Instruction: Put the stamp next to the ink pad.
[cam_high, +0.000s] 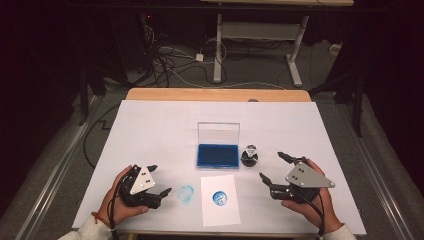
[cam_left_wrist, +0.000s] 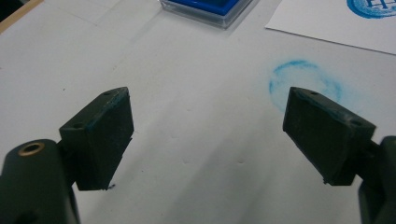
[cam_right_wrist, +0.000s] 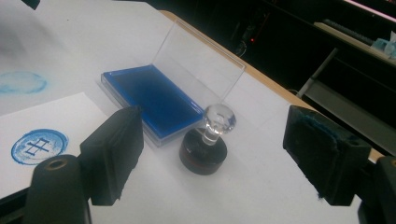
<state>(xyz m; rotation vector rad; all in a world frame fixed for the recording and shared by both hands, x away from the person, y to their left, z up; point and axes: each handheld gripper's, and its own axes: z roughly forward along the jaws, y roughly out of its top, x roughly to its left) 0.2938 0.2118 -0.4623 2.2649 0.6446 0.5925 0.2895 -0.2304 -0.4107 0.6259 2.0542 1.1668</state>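
Observation:
A blue ink pad (cam_high: 217, 154) (cam_right_wrist: 149, 99) in a clear case with its lid upright lies mid-table. Right of it stands a round stamp (cam_high: 249, 157) (cam_right_wrist: 205, 147) with a clear knob. In front lies a white sheet (cam_high: 220, 199) bearing a blue round print (cam_high: 219, 198) (cam_right_wrist: 38, 147). A blue ink ring (cam_high: 186, 193) (cam_left_wrist: 303, 84) stains the table left of the sheet. My left gripper (cam_high: 161, 180) (cam_left_wrist: 208, 135) rests open by that ring, holding nothing. My right gripper (cam_high: 273, 167) (cam_right_wrist: 212, 158) is open, a short way from the stamp.
The white table cover (cam_high: 150, 130) ends at a wooden strip (cam_high: 215, 94) at the far edge. Beyond it the floor holds cables (cam_high: 170, 60) and a white desk frame (cam_high: 260, 45). Bare white surface lies to the left and far side.

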